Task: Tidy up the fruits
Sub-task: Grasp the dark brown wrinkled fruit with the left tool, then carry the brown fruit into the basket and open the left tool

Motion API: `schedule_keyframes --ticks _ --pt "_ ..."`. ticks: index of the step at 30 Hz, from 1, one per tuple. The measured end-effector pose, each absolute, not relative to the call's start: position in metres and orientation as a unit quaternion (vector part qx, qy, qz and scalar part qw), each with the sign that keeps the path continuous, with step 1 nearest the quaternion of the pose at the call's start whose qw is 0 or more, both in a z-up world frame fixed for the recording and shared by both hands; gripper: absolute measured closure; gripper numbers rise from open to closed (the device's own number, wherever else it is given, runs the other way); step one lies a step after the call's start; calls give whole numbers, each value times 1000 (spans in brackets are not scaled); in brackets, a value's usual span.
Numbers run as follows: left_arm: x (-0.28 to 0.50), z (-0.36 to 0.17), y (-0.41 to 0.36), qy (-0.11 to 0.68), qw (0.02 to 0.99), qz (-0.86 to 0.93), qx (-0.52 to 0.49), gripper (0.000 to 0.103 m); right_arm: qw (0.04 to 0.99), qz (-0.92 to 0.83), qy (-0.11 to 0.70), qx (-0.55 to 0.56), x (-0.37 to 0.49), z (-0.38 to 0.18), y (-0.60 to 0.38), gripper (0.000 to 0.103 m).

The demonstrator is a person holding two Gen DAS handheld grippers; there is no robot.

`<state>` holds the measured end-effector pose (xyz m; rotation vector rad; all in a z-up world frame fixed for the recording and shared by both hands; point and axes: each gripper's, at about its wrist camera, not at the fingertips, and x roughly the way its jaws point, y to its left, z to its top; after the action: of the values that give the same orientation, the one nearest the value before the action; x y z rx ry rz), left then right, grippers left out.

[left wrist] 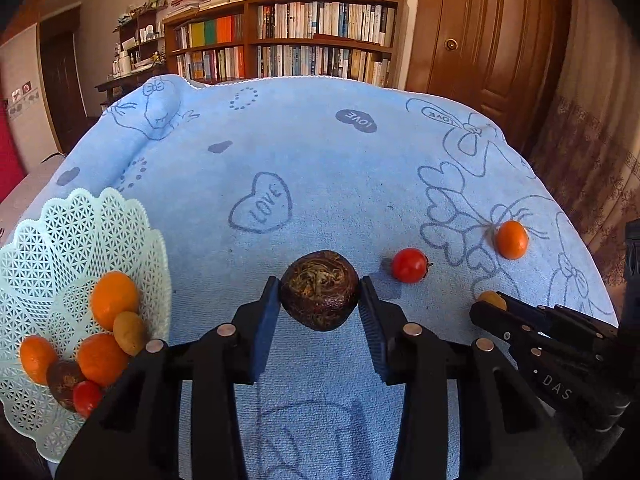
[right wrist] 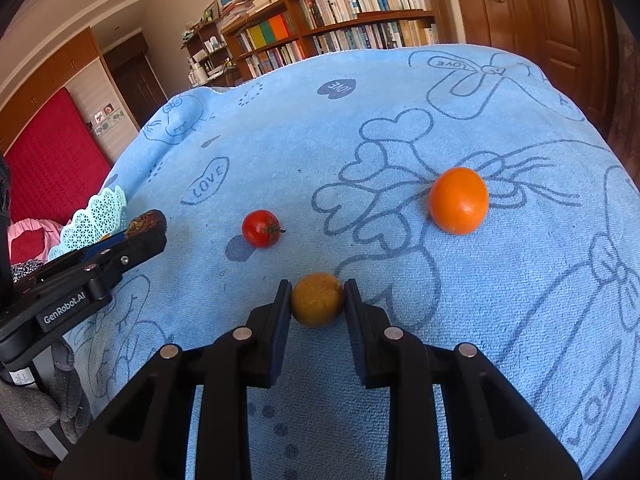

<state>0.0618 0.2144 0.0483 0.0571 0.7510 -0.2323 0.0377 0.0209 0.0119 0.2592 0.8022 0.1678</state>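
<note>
My left gripper (left wrist: 320, 294) is shut on a dark brown, rough round fruit (left wrist: 319, 290), held just above the blue towel. My right gripper (right wrist: 317, 300) is shut on a small yellow-brown fruit (right wrist: 317, 299); the same gripper (left wrist: 486, 306) shows at the right of the left wrist view. A red tomato (left wrist: 409, 265) (right wrist: 261, 228) and an orange (left wrist: 511, 239) (right wrist: 459, 200) lie loose on the towel. At the left stands a pale green lattice basket (left wrist: 60, 232) (right wrist: 100, 216) holding several oranges, a yellow-brown fruit, a dark fruit and a tomato.
A blue towel (left wrist: 320, 152) with heart and "LOVE" drawings covers the table. Behind it stand a bookshelf (left wrist: 312, 36) and a wooden door (left wrist: 488, 28). A red panel (right wrist: 44, 168) is off to the left. A gloved hand (right wrist: 36, 396) holds the left gripper.
</note>
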Motion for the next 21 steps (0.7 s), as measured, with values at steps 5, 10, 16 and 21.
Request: schedule_keyframes --ticks 5,10,16,21 --pt "53 61 235 348 933 -90 20 62 910 80 388 124 38 13 20 76" --pt "49 69 259 339 939 -63 7 62 910 77 387 124 38 13 18 76" --pt "47 72 292 333 943 -26 -7 62 911 75 387 122 38 14 18 76" --pt "46 70 321 334 942 5 -18 62 911 74 387 121 38 13 19 76"
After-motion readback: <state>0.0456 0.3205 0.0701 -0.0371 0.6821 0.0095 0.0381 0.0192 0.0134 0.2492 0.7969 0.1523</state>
